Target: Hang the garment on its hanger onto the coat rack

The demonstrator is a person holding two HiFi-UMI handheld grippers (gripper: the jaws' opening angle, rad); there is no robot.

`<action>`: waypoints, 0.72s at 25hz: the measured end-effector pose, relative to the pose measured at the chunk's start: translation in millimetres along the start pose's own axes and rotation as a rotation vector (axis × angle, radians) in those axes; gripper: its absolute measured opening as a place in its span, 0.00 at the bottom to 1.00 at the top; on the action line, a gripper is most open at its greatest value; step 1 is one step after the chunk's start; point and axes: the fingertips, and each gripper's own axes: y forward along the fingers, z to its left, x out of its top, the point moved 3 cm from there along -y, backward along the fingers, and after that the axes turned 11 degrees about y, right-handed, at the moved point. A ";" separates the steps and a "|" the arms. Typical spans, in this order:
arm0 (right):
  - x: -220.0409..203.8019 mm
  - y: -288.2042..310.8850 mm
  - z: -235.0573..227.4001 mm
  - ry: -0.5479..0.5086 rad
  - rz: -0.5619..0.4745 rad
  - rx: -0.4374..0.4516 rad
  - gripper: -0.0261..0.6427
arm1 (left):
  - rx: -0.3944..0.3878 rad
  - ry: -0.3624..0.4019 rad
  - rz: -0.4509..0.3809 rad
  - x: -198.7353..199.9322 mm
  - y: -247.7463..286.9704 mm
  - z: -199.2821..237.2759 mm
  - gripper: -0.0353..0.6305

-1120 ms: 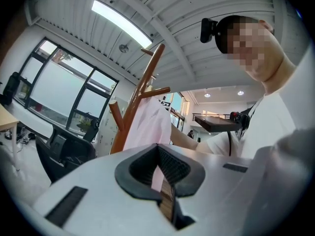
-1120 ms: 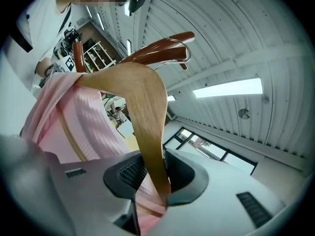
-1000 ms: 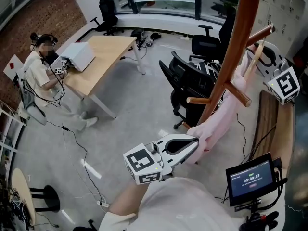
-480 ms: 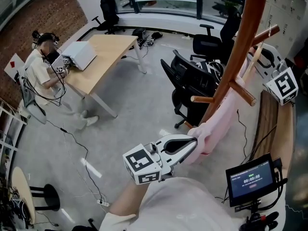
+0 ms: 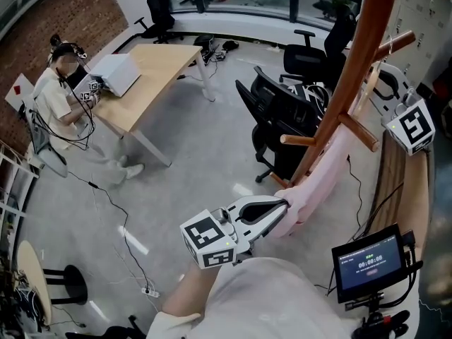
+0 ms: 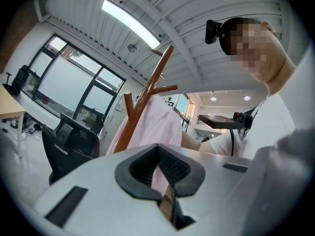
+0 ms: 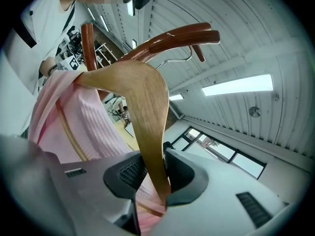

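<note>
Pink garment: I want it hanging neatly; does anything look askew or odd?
Yes. The pink garment slants away from the coat rack instead of hanging straight, its lower end pinched in the left gripper. The wooden hanger sits tilted, one arm clamped in the right gripper.

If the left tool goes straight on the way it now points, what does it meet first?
Its own load first: the left tool is shut on the pink garment, which hangs straight ahead. Behind that, likely the coat rack; depth unclear.

Timer digits on small screen [image 5: 370,263], unreadable
</note>
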 end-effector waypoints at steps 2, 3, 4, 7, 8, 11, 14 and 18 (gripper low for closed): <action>0.4 1.7 4.8 0.004 -0.003 0.009 0.18 | 0.006 -0.006 0.002 -2.5 0.0 0.5 0.06; 0.5 2.9 7.5 0.007 -0.004 0.013 0.18 | 0.008 -0.011 0.001 -3.8 0.0 0.6 0.06; 0.4 4.0 10.2 0.014 -0.003 0.015 0.18 | 0.010 -0.016 0.000 -4.8 0.1 0.6 0.06; 2.2 6.5 16.1 0.032 -0.009 0.017 0.18 | 0.011 -0.026 -0.007 -5.8 -0.5 -0.9 0.06; 3.2 7.4 17.2 0.034 -0.012 0.017 0.18 | 0.014 -0.028 -0.008 -6.0 -1.2 -0.7 0.06; 5.7 10.7 20.7 0.030 -0.027 0.015 0.18 | 0.027 -0.032 -0.008 -6.8 -3.7 0.4 0.06; 6.6 12.8 24.1 0.036 -0.037 0.011 0.18 | 0.034 -0.035 -0.010 -7.3 -5.2 -0.2 0.06; 9.4 16.1 29.6 0.049 -0.061 0.014 0.18 | 0.045 -0.042 -0.010 -8.4 -6.7 0.6 0.06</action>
